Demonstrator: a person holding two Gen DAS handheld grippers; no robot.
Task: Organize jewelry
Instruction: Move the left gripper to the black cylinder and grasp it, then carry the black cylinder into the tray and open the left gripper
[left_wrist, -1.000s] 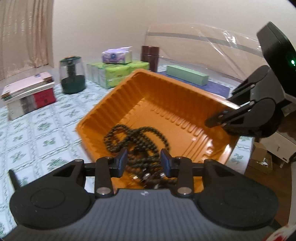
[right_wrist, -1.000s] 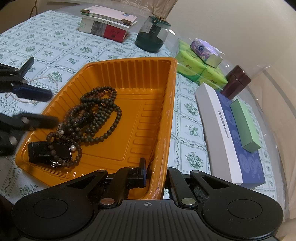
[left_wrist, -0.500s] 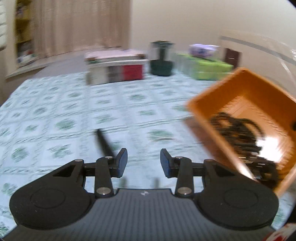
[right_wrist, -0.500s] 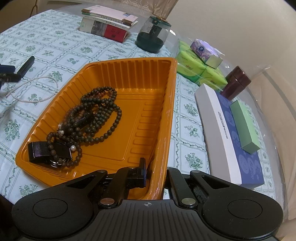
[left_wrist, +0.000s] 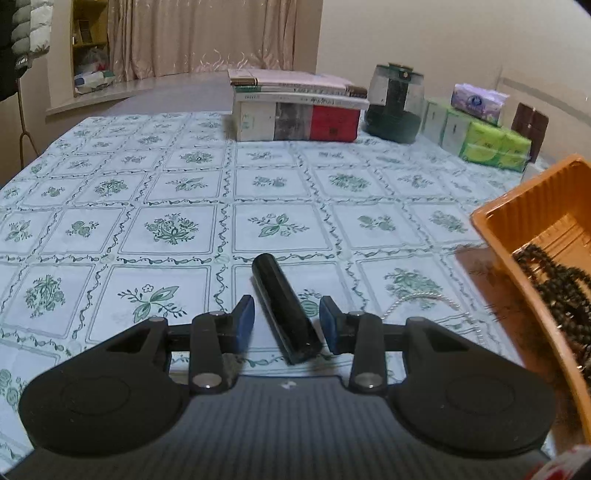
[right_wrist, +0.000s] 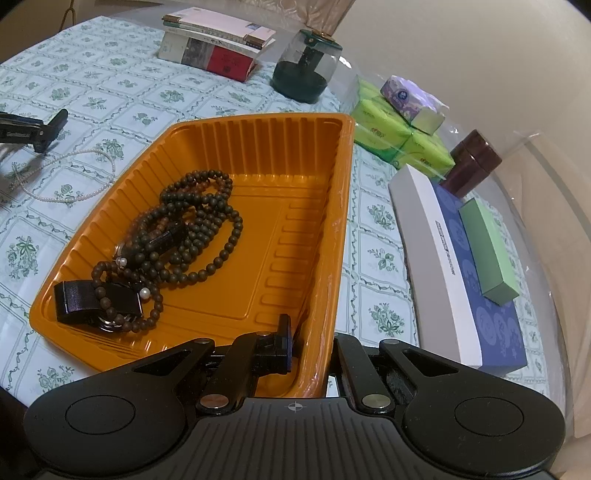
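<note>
A black bar (left_wrist: 284, 314) lies on the flowered tablecloth, and my left gripper (left_wrist: 287, 326) stands open astride it; neither blue pad touches it. Just to its right lies a pearl necklace (left_wrist: 424, 298). The orange tray (left_wrist: 517, 206) shows at the right edge with dark bead strings (left_wrist: 554, 280) in it. In the right wrist view my right gripper (right_wrist: 314, 350) is shut on the orange tray's (right_wrist: 258, 125) near right wall. Inside the tray lie the dark bead strings (right_wrist: 195, 221) and a small black box (right_wrist: 74, 295). At the far left are the pearl necklace (right_wrist: 62, 177) and the black bar (right_wrist: 55, 123).
Along the back of the table stand stacked books (left_wrist: 295, 107), a dark green glass jar (left_wrist: 395, 107), green tissue packs (left_wrist: 491, 144) and a brown container (left_wrist: 532, 129). A white and blue box (right_wrist: 454, 266) with a green box (right_wrist: 487, 251) on it lies right of the tray.
My left gripper has swung left away from the tray, dropped toward the tablecloth, and now straddles the black bar. The right gripper and the tray have stayed put.
</note>
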